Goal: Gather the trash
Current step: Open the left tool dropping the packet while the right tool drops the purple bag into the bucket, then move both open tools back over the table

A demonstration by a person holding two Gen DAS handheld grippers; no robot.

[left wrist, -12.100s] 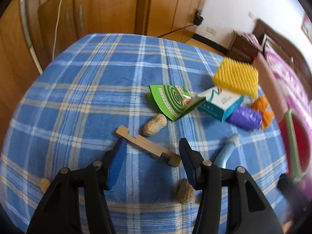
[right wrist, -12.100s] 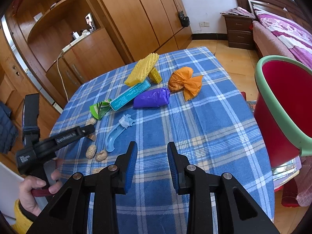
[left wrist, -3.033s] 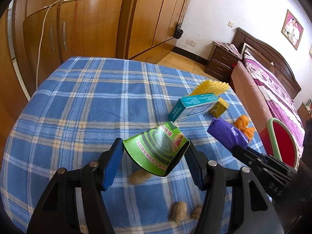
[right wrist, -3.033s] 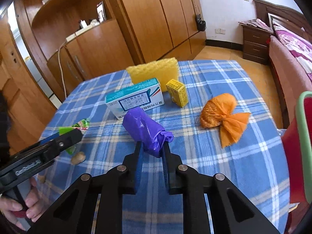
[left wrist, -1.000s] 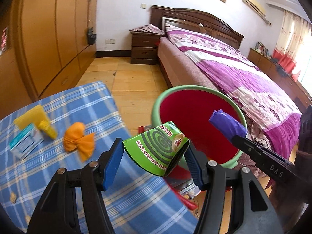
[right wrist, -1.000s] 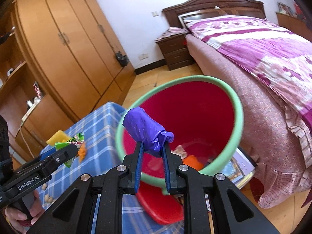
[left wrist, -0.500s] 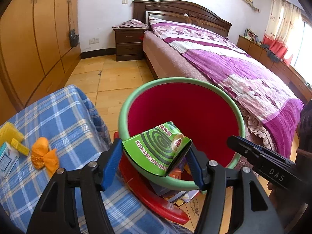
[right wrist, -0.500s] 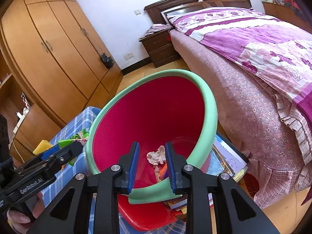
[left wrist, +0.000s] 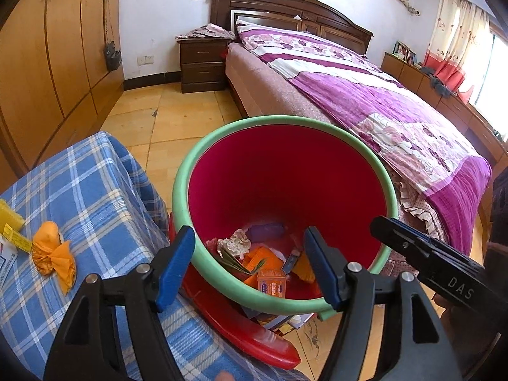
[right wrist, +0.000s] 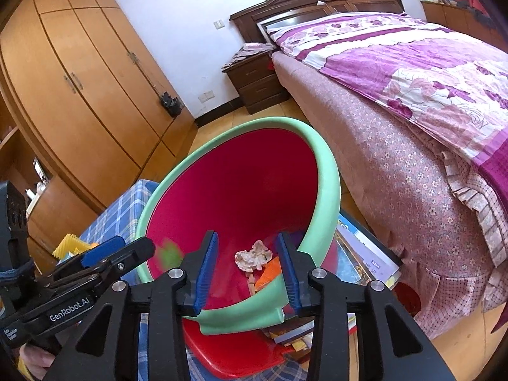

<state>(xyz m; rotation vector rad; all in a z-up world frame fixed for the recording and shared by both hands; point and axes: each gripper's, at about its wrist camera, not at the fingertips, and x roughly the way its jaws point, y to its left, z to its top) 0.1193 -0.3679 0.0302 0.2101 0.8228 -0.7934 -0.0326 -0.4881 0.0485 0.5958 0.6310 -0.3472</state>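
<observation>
The red bin with a green rim point(left wrist: 222, 133) point(right wrist: 330, 171) stands beside the table. My left gripper point(left wrist: 249, 268) is open and empty above its near rim. My right gripper point(right wrist: 247, 270) is open and empty over the bin mouth; it also shows in the left wrist view point(left wrist: 412, 250). Inside the bin lie a purple bag point(left wrist: 265, 230), crumpled paper point(left wrist: 233, 243) point(right wrist: 254, 255), orange scraps and a small orange box point(left wrist: 271, 282). The green box shows as a blur falling inside the bin point(right wrist: 168, 254).
The blue checked table point(left wrist: 95, 197) at left holds an orange bag point(left wrist: 52, 255), a yellow sponge point(left wrist: 9, 219) and a small yellow box point(left wrist: 14, 241). A red chair seat point(left wrist: 241, 333) is under the bin. A bed point(left wrist: 365, 101) lies beyond, wardrobes point(right wrist: 79, 95) at left.
My left gripper has opened and let go of the green box, which drops into the bin. My right gripper stays open after dropping the purple bag a moment before.
</observation>
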